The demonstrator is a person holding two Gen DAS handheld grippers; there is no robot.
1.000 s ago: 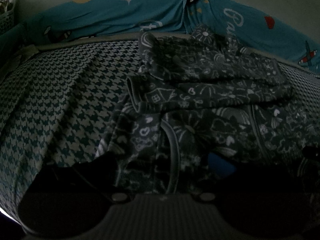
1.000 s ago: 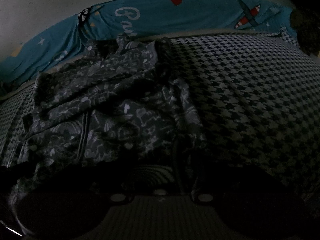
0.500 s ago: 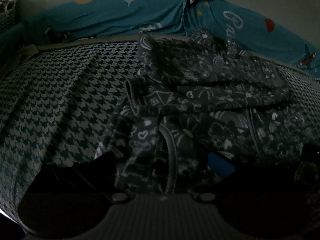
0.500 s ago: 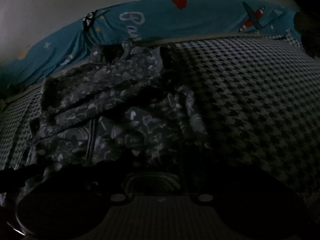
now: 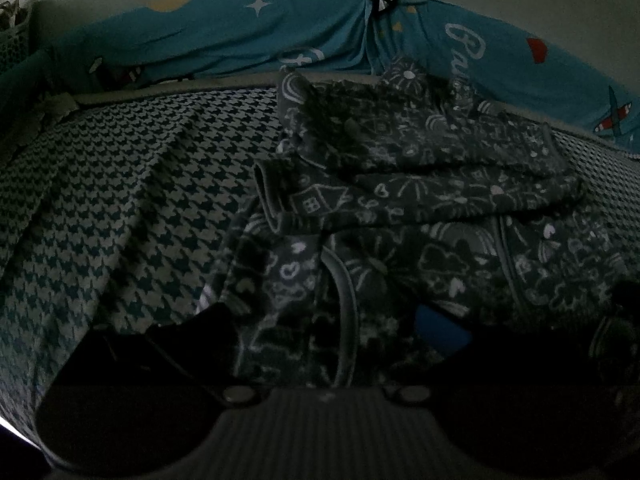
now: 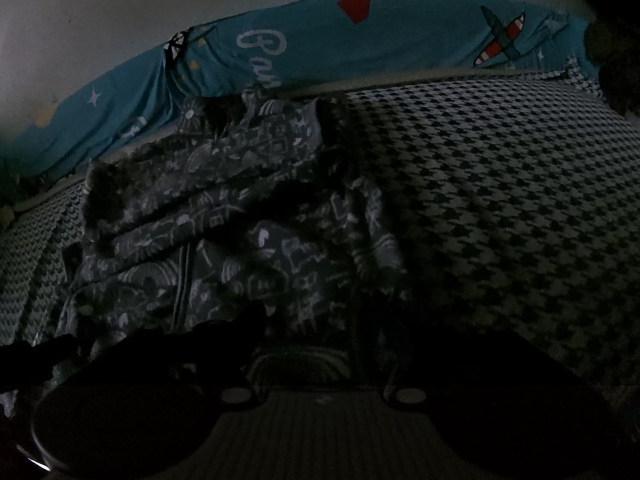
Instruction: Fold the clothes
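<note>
A dark grey garment (image 5: 400, 200) printed with white doodles lies partly folded on a houndstooth bed cover (image 5: 120, 200), its sleeves laid across the body. My left gripper (image 5: 320, 328) hangs over the near hem on the garment's left side. Its fingers stand wide apart, one blue pad (image 5: 436, 328) showing, with cloth lying loosely between them. My right gripper (image 6: 328, 340) is at the near hem on the right side of the garment (image 6: 240, 220). Its dark fingers are also spread, with cloth between them but not pinched. The light is dim, so the fingertips are hard to make out.
A teal sheet (image 5: 280, 40) with stars, planes and lettering runs along the wall behind the bed. A pale basket (image 5: 12, 28) stands at the far left. A dark shape (image 6: 616, 60) sits at the bed's far right corner. Bare houndstooth cover (image 6: 520, 200) lies right of the garment.
The right wrist view has crept a little closer to the garment. The garment and the left gripper stand as before.
</note>
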